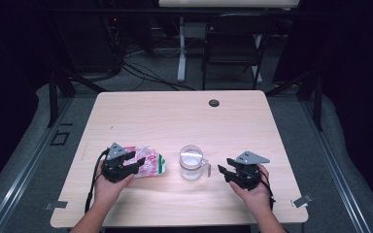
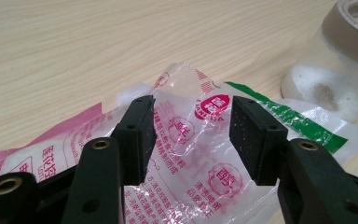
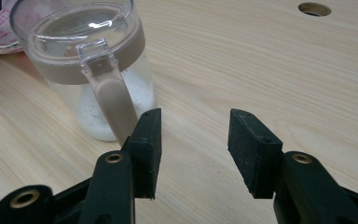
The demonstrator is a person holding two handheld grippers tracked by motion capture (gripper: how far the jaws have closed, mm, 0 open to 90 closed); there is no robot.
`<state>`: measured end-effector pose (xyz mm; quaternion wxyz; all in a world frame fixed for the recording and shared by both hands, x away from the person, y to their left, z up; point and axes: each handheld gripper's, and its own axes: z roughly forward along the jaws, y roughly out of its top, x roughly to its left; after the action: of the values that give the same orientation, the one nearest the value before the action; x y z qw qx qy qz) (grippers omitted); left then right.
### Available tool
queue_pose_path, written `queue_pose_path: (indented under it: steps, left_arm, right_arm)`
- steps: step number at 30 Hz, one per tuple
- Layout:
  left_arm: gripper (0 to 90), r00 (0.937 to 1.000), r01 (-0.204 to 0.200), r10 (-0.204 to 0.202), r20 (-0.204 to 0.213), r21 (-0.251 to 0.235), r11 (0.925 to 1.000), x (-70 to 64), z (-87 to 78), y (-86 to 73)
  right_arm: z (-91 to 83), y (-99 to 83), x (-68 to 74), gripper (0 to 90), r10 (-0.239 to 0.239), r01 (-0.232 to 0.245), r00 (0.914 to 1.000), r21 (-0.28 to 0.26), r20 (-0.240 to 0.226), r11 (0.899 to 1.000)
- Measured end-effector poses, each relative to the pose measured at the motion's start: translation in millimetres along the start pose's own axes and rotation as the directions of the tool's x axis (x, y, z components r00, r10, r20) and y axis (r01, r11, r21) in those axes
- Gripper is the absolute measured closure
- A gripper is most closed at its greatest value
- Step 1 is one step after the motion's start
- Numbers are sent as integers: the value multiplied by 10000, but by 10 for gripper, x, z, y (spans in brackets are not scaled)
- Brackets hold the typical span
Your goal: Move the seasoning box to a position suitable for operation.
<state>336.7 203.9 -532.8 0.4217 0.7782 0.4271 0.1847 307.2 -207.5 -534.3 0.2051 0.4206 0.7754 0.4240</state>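
The left gripper hangs open over the plastic bag (not yet pinched); the right gripper, released, must reach the jar's handle.

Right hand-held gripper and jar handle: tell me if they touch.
Cannot tell. In the right gripper view the jar handle runs down behind one finger of the open right hand-held gripper, hiding any gap.

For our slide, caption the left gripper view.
Open left tongs poised over a crinkled plastic bag, a clear jug beside it.
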Motion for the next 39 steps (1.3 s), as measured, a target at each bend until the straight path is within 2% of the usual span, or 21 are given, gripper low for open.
queue_pose_path:
  steps: [9,23,29,32,39]
  left_arm:
    - [496,9999,-53,51,-101,-149,9999,-2,-38,0]
    - [486,9997,-207,204,-161,-232,9995,-36,-79,-2]
    - [480,9981,-496,487,-387,-236,9985,-59,-138,-18]
    - [479,9982,-435,423,-420,-286,9986,-62,-157,-43]
    - [471,9987,-224,209,-458,-329,9992,-42,-230,-87]
  right_arm:
    - [36,6,101,555,-419,421,9988,96,-251,9991]
    - [104,29,171,534,-500,511,9972,174,-557,9985]
    - [73,69,246,540,-686,690,9939,16,-868,9976]
    - [116,90,287,543,-922,936,9914,110,-932,9956]
    - [282,96,315,623,-1045,1109,9904,683,-900,9915]
